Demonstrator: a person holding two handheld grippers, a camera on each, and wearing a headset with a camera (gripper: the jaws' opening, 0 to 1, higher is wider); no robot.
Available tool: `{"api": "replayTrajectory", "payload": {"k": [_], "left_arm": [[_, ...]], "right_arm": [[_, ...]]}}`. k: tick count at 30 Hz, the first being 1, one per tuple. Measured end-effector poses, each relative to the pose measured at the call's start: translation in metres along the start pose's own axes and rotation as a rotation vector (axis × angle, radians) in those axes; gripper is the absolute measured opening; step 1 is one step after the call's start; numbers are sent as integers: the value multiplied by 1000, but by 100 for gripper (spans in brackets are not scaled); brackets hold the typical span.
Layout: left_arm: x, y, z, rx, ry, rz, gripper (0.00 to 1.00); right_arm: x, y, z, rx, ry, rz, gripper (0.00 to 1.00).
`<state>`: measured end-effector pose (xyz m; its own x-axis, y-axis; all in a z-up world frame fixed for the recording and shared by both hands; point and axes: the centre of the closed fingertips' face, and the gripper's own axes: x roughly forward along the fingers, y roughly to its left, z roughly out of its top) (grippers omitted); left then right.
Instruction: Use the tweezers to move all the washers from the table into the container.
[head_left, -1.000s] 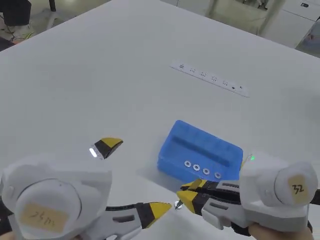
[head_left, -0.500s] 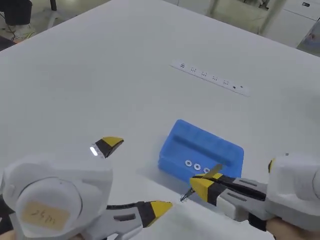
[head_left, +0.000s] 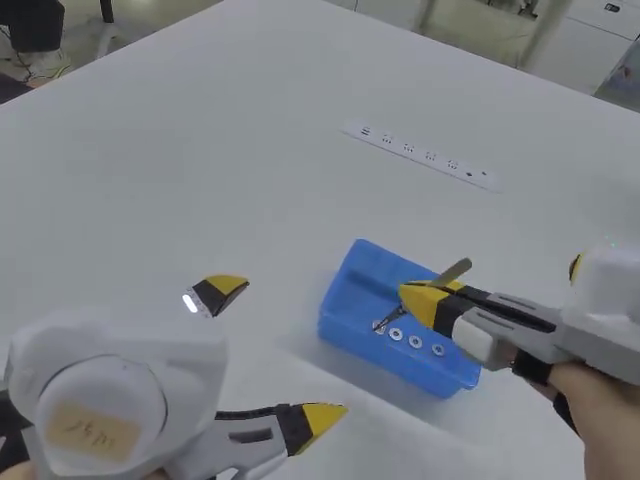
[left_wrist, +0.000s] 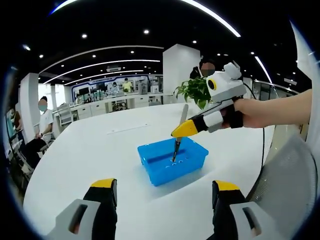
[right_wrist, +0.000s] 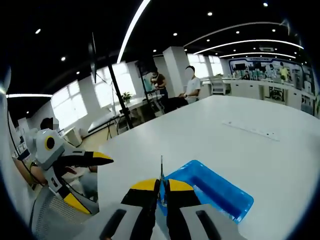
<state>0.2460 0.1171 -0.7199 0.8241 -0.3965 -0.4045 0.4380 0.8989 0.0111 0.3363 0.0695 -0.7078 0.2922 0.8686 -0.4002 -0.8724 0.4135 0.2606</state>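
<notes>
R gripper jaws clamped on thin metal tweezers, tips down in blue rectangular plastic container, lower centre-right. Small silver ring washers lie inside. L gripper jaws wide apart, empty, lower left.

Right gripper is holding tweezers tip-down inside the blue container.
We're hovering our left gripper near it, jaws wide apart.

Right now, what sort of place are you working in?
Probably a big open-plan office or demo lab: a large white table with a power strip on it, long ceiling light strips overhead, and other people sitting at tables farther off.
</notes>
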Motion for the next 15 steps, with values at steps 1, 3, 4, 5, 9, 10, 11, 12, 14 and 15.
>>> {"api": "replayTrajectory", "payload": {"k": [1,3,4,5,9,10,11,12,14,15], "left_arm": [[0,0,0,-1,1,-1,79],[0,0,0,-2,0,0,79],[0,0,0,-3,-1,0,79],[0,1,0,-4,-2,1,79],[0,1,1,-7,-4,2,78],[0,1,1,-8,-4,1,78],[0,1,0,-8,-3,1,78],[0,1,0,-7,-3,0,78],[0,1,0,-6,-2,-2,78],[0,1,0,-6,-1,-3,78]], "right_arm": [[4,-3,1,1,2,-2,2],[10,-5,1,-2,4,-4,2],[14,-7,-1,-3,13,0,2],[17,-8,-2,-6,17,0,2],[28,-15,-7,-19,44,-7,2],[31,-18,-9,-19,47,-10,2],[33,-19,-10,-16,52,-13,2],[35,-20,-11,-15,57,-15,2],[40,-23,-15,-13,68,-18,2],[41,-23,-16,-14,74,-18,2]]}}
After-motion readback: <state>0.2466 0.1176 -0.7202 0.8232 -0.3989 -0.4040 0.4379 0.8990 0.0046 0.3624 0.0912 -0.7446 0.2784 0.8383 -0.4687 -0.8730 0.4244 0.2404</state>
